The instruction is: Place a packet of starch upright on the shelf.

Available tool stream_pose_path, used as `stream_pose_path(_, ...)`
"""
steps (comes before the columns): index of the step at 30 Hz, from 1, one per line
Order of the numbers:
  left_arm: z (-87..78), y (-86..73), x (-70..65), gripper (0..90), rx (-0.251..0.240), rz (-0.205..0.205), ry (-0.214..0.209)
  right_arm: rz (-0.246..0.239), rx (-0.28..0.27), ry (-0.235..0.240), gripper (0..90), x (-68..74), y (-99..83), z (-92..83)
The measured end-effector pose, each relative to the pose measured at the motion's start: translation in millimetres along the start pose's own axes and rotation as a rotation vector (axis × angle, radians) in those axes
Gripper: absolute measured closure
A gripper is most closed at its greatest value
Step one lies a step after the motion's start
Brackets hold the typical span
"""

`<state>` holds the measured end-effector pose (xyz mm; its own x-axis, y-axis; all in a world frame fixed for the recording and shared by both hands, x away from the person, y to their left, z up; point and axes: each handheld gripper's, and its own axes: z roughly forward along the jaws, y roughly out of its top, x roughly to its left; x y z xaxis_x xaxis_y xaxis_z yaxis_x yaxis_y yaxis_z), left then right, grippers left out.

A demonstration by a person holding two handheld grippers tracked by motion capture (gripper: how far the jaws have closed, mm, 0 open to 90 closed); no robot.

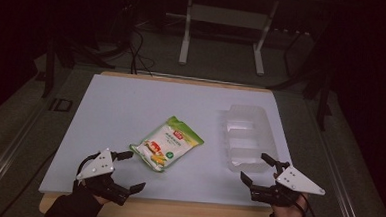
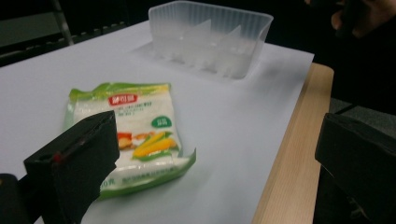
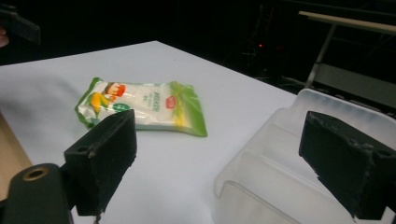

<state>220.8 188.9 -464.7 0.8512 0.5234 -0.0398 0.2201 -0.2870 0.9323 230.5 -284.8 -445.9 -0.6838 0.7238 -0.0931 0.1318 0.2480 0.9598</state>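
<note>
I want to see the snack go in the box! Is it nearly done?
Not yet. Nothing looks done: the snack bag lies flat on the table, and the clear tray looks empty. Both the left tool and right tool are open, holding nothing. If packing is the job, all of it remains.

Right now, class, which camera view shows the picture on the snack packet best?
The left gripper view: the snack packet lies close, its corn picture and label clear. The right gripper view shows it farther off, print turned sideways. The high view shows it small on the table.
</note>
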Motion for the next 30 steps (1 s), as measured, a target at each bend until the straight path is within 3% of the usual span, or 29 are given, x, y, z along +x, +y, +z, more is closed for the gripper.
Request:
stream_pose_path(5, -1.2, 13.6, 0.6, 0.2, 0.003, 0.01, -0.012, 0.002, -0.012, 0.019, 11.3, 1.4, 1.6, -0.9)
stream_pose_path(13, 4.0, 30.4, 6.1, 0.2, 0.037, 0.018, -0.01, 0.0, -0.03, 0.006, 11.2, 2.0, 4.4, -3.2)
stream_pose_path(30, 38.8, 75.1, 36.8, 1.1, 0.061, 0.007, -0.023, 0.003, -0.038, 0.01, 11.3, 2.7, 4.9, -3.6)
